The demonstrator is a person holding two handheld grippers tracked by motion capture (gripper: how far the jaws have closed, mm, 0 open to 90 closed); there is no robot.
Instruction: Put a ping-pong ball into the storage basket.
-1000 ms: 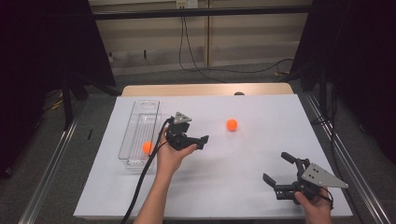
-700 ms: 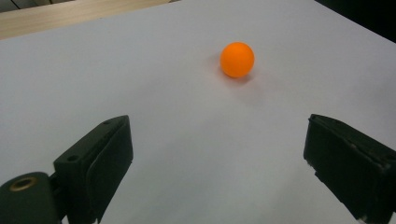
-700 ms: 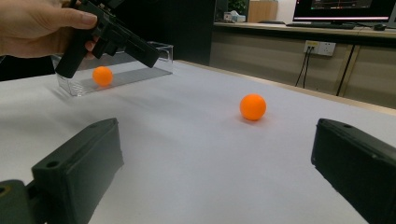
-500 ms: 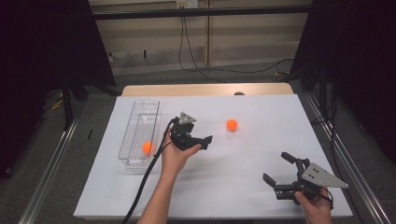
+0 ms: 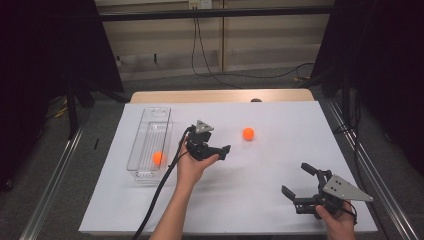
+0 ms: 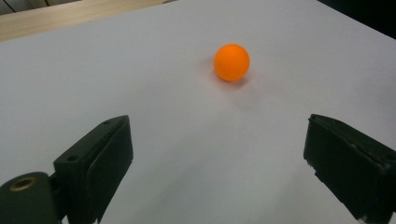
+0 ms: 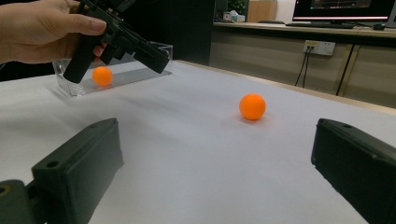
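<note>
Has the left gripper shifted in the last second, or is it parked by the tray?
Yes, slightly: the left gripper has edged right, away from the clear tray and toward the loose orange ball, jaws open and empty.

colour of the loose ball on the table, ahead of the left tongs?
Plain orange ball, no markings visible. Shows best in the left gripper view.

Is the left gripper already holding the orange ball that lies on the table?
No, the left gripper stands open with nothing between its jaws, and the ball lies ahead on the table.
</note>
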